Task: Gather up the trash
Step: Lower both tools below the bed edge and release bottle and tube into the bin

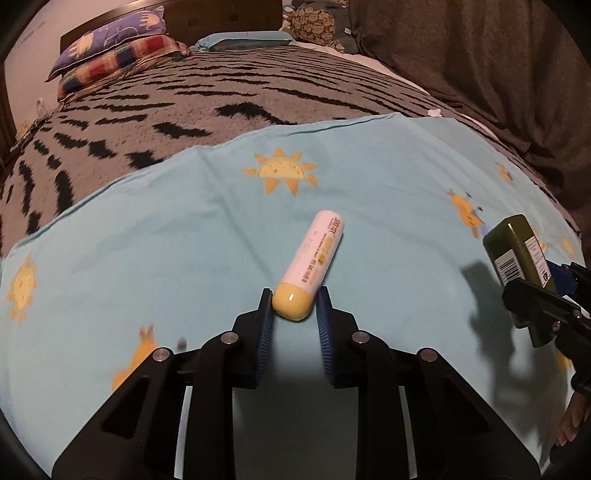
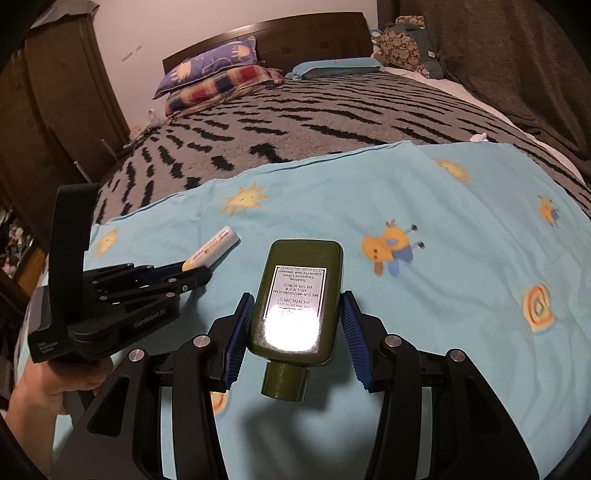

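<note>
A white tube with a yellow cap (image 1: 314, 258) lies on the light blue sheet (image 1: 184, 229). My left gripper (image 1: 294, 295) is shut on its capped end, the blue pads pressing both sides. From the right wrist view the same tube (image 2: 218, 245) sticks out past the left gripper (image 2: 195, 275). My right gripper (image 2: 295, 302) is shut on a dark green bottle (image 2: 303, 258), label up and cap toward the camera, held a little above the sheet with its shadow below. In the left wrist view this bottle (image 1: 513, 251) and the right gripper (image 1: 535, 299) sit at the right edge.
The sheet covers the near part of a bed with a grey, black-striped blanket (image 2: 314, 110). Pillows (image 2: 221, 74) and a dark headboard (image 2: 314, 33) are at the far end. A dark grey blanket (image 1: 480, 55) is heaped on the right, a small white scrap (image 2: 478, 137) near it. A wooden wardrobe (image 2: 55, 110) stands left.
</note>
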A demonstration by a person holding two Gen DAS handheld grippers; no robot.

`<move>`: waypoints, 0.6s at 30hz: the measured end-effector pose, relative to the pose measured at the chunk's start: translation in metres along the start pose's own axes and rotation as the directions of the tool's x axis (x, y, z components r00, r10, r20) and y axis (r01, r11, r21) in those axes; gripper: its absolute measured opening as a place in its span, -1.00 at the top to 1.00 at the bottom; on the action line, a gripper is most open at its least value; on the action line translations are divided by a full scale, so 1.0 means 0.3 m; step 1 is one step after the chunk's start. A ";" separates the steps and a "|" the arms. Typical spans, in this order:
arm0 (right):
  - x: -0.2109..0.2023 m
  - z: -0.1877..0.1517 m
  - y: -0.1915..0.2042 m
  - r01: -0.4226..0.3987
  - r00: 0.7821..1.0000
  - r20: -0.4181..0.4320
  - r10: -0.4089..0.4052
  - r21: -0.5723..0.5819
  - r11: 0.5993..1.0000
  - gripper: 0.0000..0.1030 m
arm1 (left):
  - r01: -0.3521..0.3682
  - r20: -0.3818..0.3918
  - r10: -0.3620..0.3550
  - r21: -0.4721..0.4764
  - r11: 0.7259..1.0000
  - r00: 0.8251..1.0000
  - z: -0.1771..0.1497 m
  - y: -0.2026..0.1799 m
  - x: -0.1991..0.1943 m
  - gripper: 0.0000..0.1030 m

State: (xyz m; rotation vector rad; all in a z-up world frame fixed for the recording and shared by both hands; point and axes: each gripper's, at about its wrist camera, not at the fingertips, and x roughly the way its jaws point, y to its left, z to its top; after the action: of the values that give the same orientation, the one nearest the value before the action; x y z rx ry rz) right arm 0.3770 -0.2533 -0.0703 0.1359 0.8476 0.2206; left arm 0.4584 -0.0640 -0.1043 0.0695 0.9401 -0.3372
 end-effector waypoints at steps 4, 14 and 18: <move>-0.089 -0.052 0.000 0.005 1.000 0.008 -0.005 0.005 1.000 0.05 | -0.004 0.012 0.004 0.008 1.000 1.000 -0.081 -0.034 -0.098 0.59; -0.313 -0.314 0.060 -0.035 0.999 -0.001 0.035 -0.005 0.999 0.05 | 0.012 0.052 -0.012 -0.006 1.000 0.999 -0.403 -0.140 -0.397 0.60; -0.404 -0.444 0.100 -0.045 0.999 -0.006 0.045 -0.032 0.998 0.05 | 0.010 0.065 -0.010 0.001 1.000 0.998 -0.577 -0.192 -0.526 0.60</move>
State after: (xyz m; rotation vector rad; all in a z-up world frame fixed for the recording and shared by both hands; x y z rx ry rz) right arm 0.1946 -0.2499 -0.0633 0.1247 0.8463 0.2764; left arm 0.2200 -0.0431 -0.0752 0.0542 0.8760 -0.3469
